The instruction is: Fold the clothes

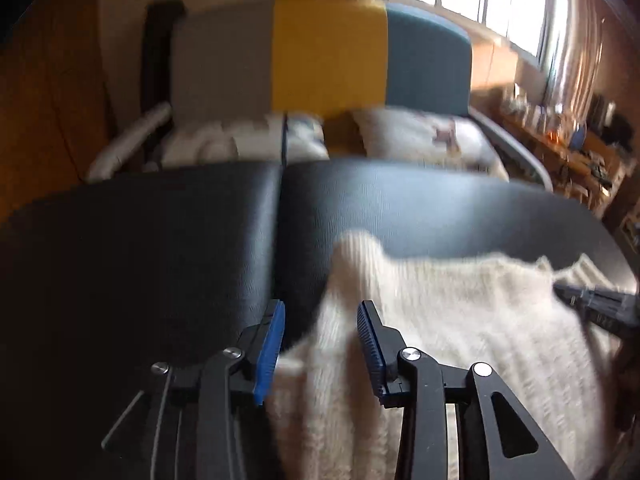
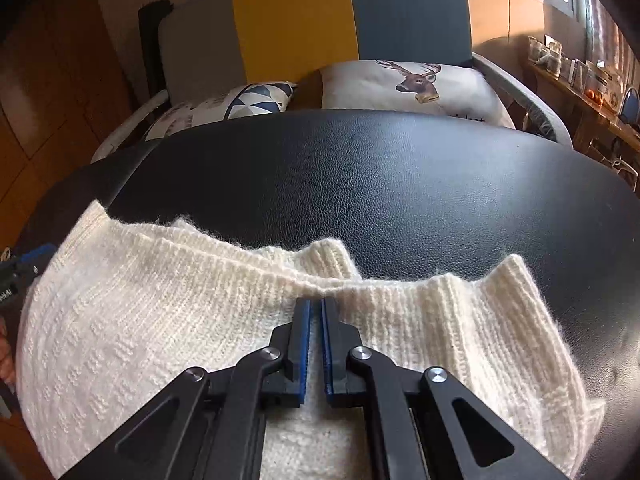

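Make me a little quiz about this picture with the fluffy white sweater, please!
1. True or false: the left gripper is open, with a fold of the sweater between its fingers.
2. What animal is on the white pillow? A) a cat B) a deer C) a fish
3. Fill in: the sweater lies on a black ____.

Key: 1. True; its fingers stand wide apart, around the knit. 2. B, a deer with antlers. 3. Table; it has a leathery top. Bonus fact: the right gripper is nearly closed at the sweater's ribbed edge, and whether it pinches the knit is hard to tell.
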`<state>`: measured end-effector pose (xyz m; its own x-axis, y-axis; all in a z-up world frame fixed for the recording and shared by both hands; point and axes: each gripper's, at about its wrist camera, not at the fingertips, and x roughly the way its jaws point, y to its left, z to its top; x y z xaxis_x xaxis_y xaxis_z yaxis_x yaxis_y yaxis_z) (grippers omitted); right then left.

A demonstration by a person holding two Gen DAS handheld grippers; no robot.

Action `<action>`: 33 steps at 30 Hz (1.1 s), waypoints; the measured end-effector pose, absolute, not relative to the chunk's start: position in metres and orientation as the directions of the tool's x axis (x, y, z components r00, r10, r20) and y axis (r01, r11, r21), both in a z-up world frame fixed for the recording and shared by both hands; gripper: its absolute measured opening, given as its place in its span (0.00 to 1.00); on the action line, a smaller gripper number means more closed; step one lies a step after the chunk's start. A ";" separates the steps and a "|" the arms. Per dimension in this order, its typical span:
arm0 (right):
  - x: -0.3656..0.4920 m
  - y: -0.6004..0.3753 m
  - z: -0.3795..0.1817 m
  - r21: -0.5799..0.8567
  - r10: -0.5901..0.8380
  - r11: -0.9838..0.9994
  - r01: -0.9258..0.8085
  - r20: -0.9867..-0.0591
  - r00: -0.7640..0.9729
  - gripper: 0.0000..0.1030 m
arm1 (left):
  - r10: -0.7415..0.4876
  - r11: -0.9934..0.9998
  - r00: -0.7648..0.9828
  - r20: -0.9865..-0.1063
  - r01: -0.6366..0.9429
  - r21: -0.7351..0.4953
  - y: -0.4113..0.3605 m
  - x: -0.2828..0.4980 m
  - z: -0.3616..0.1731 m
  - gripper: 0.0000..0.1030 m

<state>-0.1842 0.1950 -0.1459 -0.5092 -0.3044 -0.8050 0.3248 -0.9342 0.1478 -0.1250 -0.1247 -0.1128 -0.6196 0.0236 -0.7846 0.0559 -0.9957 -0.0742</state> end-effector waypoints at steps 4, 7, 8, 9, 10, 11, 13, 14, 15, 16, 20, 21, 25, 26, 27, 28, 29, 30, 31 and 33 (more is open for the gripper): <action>-0.184 0.201 -0.147 0.192 -0.336 -0.929 0.317 -0.796 -0.503 0.05 | 0.067 -0.996 -0.609 -0.791 0.010 -0.092 -0.126 -0.126 -0.115 0.35; -0.184 0.203 -0.147 0.212 -0.350 -0.926 0.313 -0.793 -0.499 0.05 | 0.021 -0.996 -0.620 -0.784 0.052 -0.067 -0.129 -0.124 -0.115 0.08; -0.184 0.204 -0.148 0.219 -0.355 -0.925 0.310 -0.789 -0.501 0.05 | 0.003 -0.996 -0.624 -0.781 0.068 -0.058 -0.130 -0.123 -0.115 0.07; -0.183 0.205 -0.148 0.225 -0.359 -0.924 0.308 -0.786 -0.503 0.05 | -0.011 -0.995 -0.622 -0.783 0.088 -0.055 -0.132 -0.123 -0.118 0.07; -0.183 0.206 -0.149 0.232 -0.364 -0.924 0.305 -0.783 -0.505 0.05 | -0.024 -0.993 -0.616 -0.787 0.104 -0.052 -0.133 -0.123 -0.123 0.07; -0.184 0.206 -0.149 0.241 -0.370 -0.922 0.303 -0.782 -0.501 0.05 | -0.040 -0.992 -0.618 -0.785 0.120 -0.044 -0.134 -0.123 -0.126 0.07; -0.185 0.209 -0.150 0.263 -0.384 -0.918 0.298 -0.779 -0.495 0.05 | -0.058 -0.989 -0.617 -0.785 0.145 -0.040 -0.135 -0.120 -0.129 0.08; -0.185 0.210 -0.151 0.276 -0.393 -0.915 0.296 -0.776 -0.492 0.05 | -0.035 -0.985 -0.620 -0.784 0.153 -0.077 -0.139 -0.119 -0.128 0.08; -0.185 0.212 -0.151 0.289 -0.402 -0.911 0.293 -0.773 -0.490 0.05 | -0.004 -0.979 -0.624 -0.781 0.160 -0.123 -0.143 -0.118 -0.126 0.10; -0.185 0.213 -0.151 0.300 -0.410 -0.909 0.290 -0.770 -0.489 0.05 | 0.009 -0.971 -0.631 -0.776 0.179 -0.157 -0.147 -0.115 -0.121 0.13; -0.184 0.215 -0.151 0.315 -0.419 -0.906 0.283 -0.763 -0.492 0.05 | 0.043 -0.935 -0.685 -0.727 0.230 -0.272 -0.150 -0.090 -0.097 0.38; -0.184 0.215 -0.151 0.311 -0.417 -0.907 0.284 -0.763 -0.494 0.05 | 0.054 -0.926 -0.706 -0.706 0.229 -0.300 -0.147 -0.082 -0.090 0.47; -0.178 0.225 -0.137 0.345 -0.436 -0.898 0.271 -0.770 -0.465 0.08 | 0.115 -0.949 -0.720 -0.685 0.124 -0.289 -0.101 -0.050 -0.087 0.53; -0.171 0.234 -0.128 0.367 -0.454 -0.890 0.269 -0.759 -0.467 0.12 | 0.124 -0.954 -0.714 -0.689 0.106 -0.281 -0.092 -0.045 -0.089 0.53; -0.164 0.243 -0.118 0.389 -0.471 -0.882 0.267 -0.747 -0.469 0.15 | 0.133 -0.958 -0.708 -0.694 0.088 -0.273 -0.082 -0.040 -0.090 0.53; -0.150 0.261 -0.109 0.430 -0.509 -0.861 0.272 -0.718 -0.476 0.18 | 0.157 -0.955 -0.705 -0.691 0.068 -0.287 -0.076 -0.034 -0.090 0.53; -0.135 0.279 -0.099 0.473 -0.547 -0.836 0.277 -0.684 -0.482 0.20 | 0.182 -0.954 -0.709 -0.681 0.041 -0.298 -0.069 -0.028 -0.088 0.53; -0.120 0.298 -0.090 0.514 -0.583 -0.809 0.283 -0.649 -0.489 0.20 | 0.206 -0.953 -0.714 -0.669 0.010 -0.304 -0.062 -0.022 -0.086 0.53; -0.102 0.318 -0.085 0.543 -0.604 -0.792 0.279 -0.629 -0.489 0.22 | 0.222 -0.955 -0.721 -0.657 -0.026 -0.295 -0.052 -0.018 -0.083 0.53; -0.066 0.356 -0.082 0.599 -0.645 -0.755 0.267 -0.601 -0.472 0.25 | 0.251 -0.961 -0.718 -0.649 -0.103 -0.258 -0.031 -0.015 -0.076 0.53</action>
